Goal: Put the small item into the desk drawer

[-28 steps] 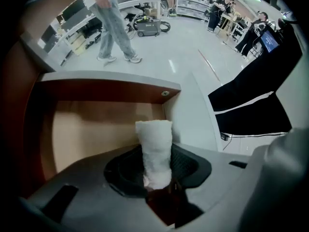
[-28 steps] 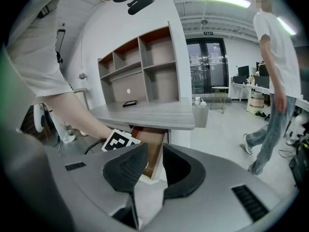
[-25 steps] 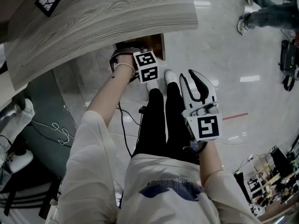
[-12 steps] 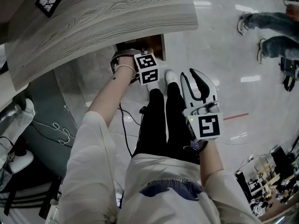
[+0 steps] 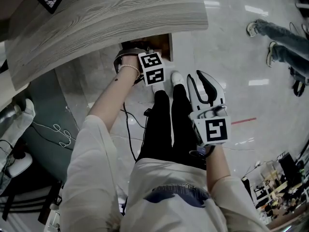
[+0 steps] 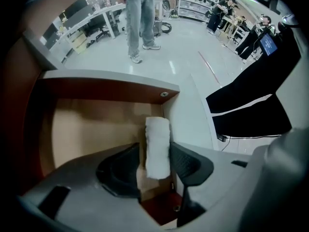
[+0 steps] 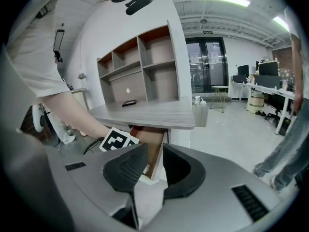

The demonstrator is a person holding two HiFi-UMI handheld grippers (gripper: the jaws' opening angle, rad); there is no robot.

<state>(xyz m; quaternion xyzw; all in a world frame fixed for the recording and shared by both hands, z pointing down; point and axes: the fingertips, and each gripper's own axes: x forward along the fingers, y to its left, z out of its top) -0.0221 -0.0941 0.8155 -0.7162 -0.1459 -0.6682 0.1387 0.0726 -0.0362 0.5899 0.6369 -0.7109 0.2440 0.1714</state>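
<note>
Under grey worktop (image 5: 120, 18), my left gripper (image 6: 154, 152) is opening its jaws round the white item (image 6: 158, 139), over the drawer (image 6: 87, 124) near its right wall. Item could clip that edge & drop outside. Right gripper (image 7: 154, 154): jaws apart, empty.

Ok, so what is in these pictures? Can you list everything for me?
desk: one, grey wood-grain, above the drawer.
drawer: one, brown inside, pulled open.
small item: one, white, in the drawer opening near a side wall.
shelf unit: one, grey, at the desk's back.
cable: black, on the floor.
bystander: one, jeans, beyond the drawer.
legs: two, black trousers, at the desk.
left gripper: grey, jaws opening around the small item.
right gripper: grey, jaws apart, nothing between.
</note>
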